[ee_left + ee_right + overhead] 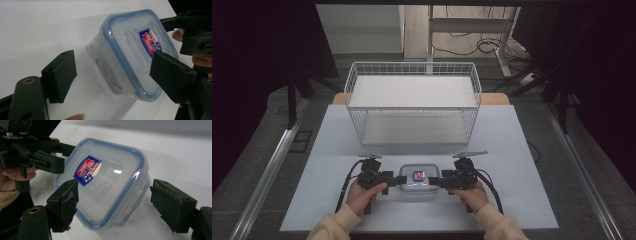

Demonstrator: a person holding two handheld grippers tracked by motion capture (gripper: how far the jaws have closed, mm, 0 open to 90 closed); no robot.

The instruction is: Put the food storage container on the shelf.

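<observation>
**Lidded container between two open grippers**

A small clear plastic container [417,181] sits on the near part of the white table [512,150], in front of the person and between the two grippers. It is a rounded rectangle with see-through walls, closed by a translucent lid [140,47] that has a blue band round its edge. A red, blue and white label [87,170] lies on the lid. From the high view the container stands flat, lid up, with its long axis running left to right across the table.

The left gripper [392,178] comes at it from the left, jaws spread wide either side of the container's end; in the left gripper view one jaw stands apart from the wall and the other overlaps the lid's edge. The right gripper [439,180] meets it from the right, jaws also wide, with a clear gap on one side. Each is held by a hand [362,195].

Farther back stands a white wire basket [412,100].
</observation>
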